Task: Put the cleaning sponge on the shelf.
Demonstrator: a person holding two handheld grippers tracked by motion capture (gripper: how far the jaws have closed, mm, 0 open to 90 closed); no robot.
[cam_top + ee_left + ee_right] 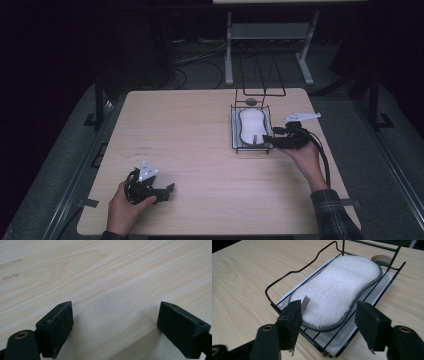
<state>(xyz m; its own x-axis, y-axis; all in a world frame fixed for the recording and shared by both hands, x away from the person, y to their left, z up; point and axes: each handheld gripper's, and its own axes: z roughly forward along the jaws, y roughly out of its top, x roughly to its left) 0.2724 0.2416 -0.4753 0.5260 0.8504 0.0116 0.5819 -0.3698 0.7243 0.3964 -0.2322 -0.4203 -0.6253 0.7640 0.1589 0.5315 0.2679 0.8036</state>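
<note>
A white sponge (pixel 251 125) (pixel 339 287) with a grey rim lies in a black wire rack (pixel 234 131) (pixel 277 283) over a white tray (pixel 387 282) at the table's right middle. My right gripper (pixel 268 139) (pixel 329 323) hovers at the rack's near end, open, its jaws straddling the sponge's near end without touching it. A small grey tag (pixel 305 303) sticks up from the sponge beside one jaw. My left gripper (pixel 167 190) (pixel 115 327) rests low over bare wood near the table's front left, open, with nothing between its jaws.
The light wooden table (pixel 185 130) spreads wide between the two grippers. A tall wire frame (pixel 264 75) rises behind the rack, with a small round disc (pixel 250 101) (pixel 381 259) at its base. A desk's metal legs (pixel 229 50) and cables stand on the floor beyond.
</note>
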